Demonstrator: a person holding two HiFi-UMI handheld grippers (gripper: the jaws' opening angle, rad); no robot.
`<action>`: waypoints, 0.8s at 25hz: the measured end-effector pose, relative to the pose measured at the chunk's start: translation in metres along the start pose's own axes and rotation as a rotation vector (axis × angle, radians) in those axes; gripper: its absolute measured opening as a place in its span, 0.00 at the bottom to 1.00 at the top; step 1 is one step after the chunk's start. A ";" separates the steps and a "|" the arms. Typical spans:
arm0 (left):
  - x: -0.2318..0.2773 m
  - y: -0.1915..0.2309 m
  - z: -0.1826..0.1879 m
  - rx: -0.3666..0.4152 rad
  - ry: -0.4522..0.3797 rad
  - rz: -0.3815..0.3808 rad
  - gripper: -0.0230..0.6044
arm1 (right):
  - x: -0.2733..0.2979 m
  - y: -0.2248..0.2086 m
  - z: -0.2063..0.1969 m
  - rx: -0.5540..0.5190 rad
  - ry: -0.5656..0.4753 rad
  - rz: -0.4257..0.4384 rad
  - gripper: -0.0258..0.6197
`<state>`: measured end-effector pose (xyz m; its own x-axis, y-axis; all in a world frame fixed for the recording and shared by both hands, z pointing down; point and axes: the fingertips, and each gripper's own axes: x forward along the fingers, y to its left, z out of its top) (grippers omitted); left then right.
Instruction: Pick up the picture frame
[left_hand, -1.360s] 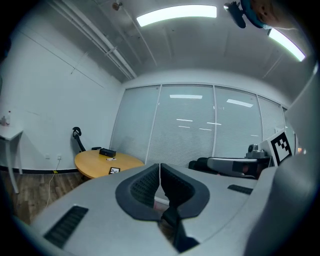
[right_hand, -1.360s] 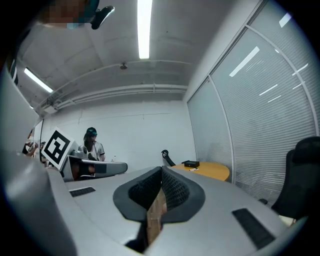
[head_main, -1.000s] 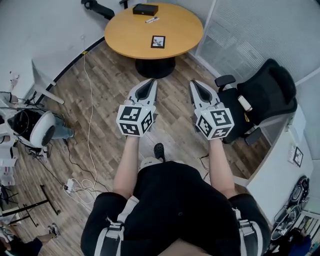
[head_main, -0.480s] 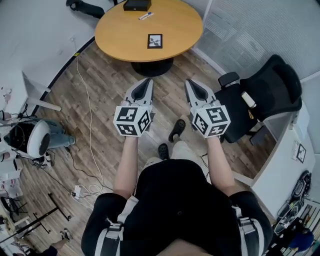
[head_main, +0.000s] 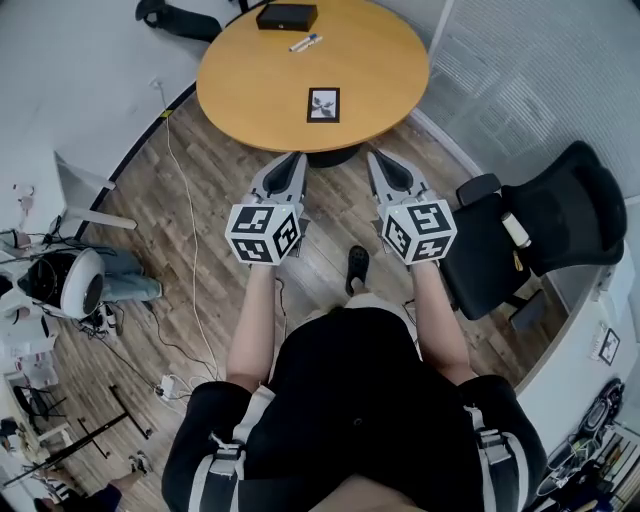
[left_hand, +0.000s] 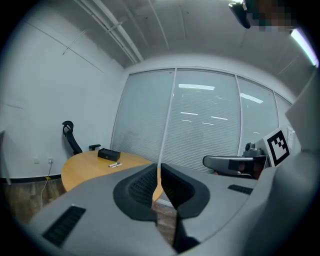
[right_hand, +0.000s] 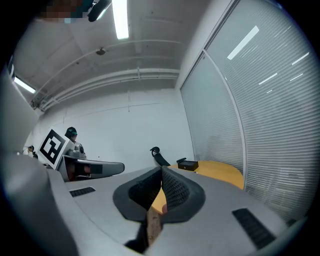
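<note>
A small black picture frame (head_main: 323, 104) lies flat on the round wooden table (head_main: 260, 85), near its front edge. My left gripper (head_main: 298, 159) and right gripper (head_main: 374, 158) are held side by side over the floor, their tips just short of the table's near rim. Both are shut with nothing between the jaws. The left gripper view shows the table (left_hand: 87, 165) ahead with a black box (left_hand: 108, 154) on it; the frame is hidden there. The right gripper view shows the table (right_hand: 220, 172) and the box (right_hand: 187, 165) past shut jaws.
A black box (head_main: 286, 16) and a marker (head_main: 305, 42) lie at the table's far side. A black office chair (head_main: 545, 235) stands at the right, close to my right arm. Cables (head_main: 185, 250) run over the wood floor at the left, beside a white device (head_main: 75, 282).
Both grippers have moved forward together toward the table and stayed shut. The person has stepped closer, so the table and frame sit nearer the grippers' tips.
</note>
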<state>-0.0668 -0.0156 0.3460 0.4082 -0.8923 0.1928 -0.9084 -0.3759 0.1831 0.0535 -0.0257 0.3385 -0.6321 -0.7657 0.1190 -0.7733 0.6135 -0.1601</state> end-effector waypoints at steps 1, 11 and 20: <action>0.014 0.006 0.005 0.001 0.002 0.005 0.08 | 0.014 -0.010 0.004 -0.001 0.000 0.004 0.07; 0.144 0.061 0.012 -0.014 0.090 0.069 0.16 | 0.137 -0.109 -0.004 0.046 0.104 0.074 0.15; 0.206 0.092 -0.039 -0.079 0.203 0.087 0.23 | 0.192 -0.156 -0.078 0.117 0.266 0.066 0.18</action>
<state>-0.0633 -0.2242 0.4402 0.3454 -0.8491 0.3996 -0.9344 -0.2717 0.2304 0.0491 -0.2530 0.4628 -0.6839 -0.6376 0.3546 -0.7286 0.6225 -0.2858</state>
